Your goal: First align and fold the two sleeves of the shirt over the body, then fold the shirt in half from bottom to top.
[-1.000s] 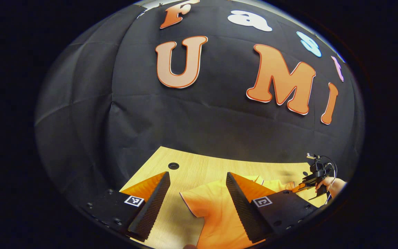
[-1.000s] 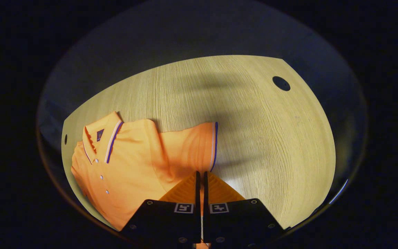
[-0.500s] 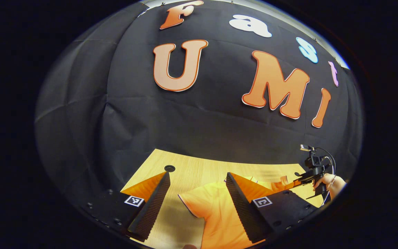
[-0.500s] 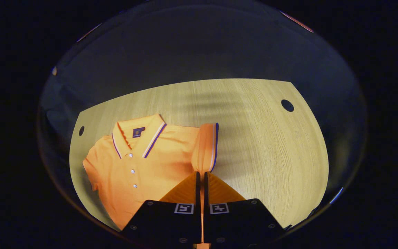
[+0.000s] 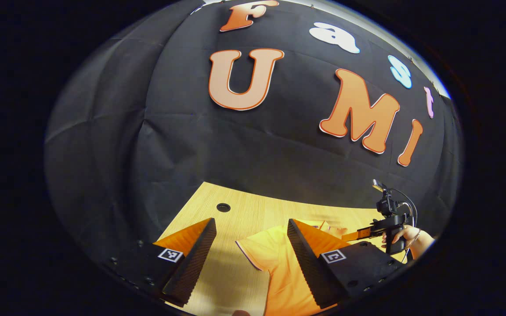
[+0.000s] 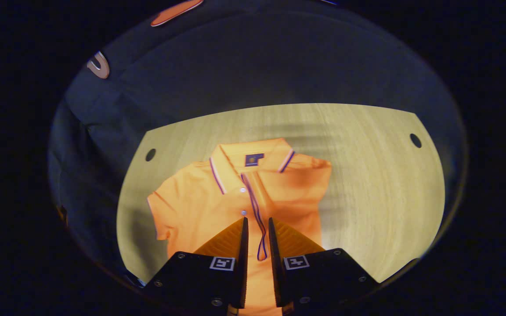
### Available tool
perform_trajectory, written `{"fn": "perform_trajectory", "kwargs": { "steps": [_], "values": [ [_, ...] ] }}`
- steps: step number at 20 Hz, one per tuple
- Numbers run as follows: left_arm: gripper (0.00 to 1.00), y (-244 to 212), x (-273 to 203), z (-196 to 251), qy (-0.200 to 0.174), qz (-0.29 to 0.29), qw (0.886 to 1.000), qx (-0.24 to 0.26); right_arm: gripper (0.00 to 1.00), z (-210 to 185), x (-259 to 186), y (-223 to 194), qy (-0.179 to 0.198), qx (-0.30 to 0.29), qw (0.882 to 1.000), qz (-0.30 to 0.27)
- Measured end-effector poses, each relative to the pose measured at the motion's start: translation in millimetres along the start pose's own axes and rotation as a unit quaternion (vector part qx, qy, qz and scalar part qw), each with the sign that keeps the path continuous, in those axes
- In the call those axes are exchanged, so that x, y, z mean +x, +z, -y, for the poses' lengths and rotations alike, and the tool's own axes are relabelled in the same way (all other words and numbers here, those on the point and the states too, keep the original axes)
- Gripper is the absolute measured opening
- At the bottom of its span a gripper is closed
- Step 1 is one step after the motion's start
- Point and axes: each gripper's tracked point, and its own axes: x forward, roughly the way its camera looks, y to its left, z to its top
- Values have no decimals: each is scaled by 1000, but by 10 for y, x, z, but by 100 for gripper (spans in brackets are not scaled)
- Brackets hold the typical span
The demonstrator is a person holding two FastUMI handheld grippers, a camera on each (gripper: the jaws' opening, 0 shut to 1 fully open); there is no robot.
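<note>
My left gripper [image 5: 249,245] sits level with its jaws spread wide and nothing between them. My right gripper [image 6: 256,239] tips downward, jaws parted by a narrow gap. In the left gripper view, a hand [image 5: 404,239] off past the right-hand jaw grips the right gripper's handle.

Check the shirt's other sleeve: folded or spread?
Spread. That sleeve juts sideways onto the table, off the shirt body.
</note>
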Motion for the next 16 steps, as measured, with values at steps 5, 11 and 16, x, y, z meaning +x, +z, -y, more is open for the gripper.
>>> {"fn": "perform_trajectory", "kwargs": {
  "steps": [5,11,16],
  "values": [
    [98,-173,69,-78,3,-30,999,-38,99,-43,-45,-4,4,0,1000,5],
    [98,-603,483,75,-7,-100,990,-97,99,388,-499,128,-27,-3,998,55],
    [98,-936,915,309,-15,-165,977,-135,99,707,-1102,394,-51,-20,989,137]
  ]
}}
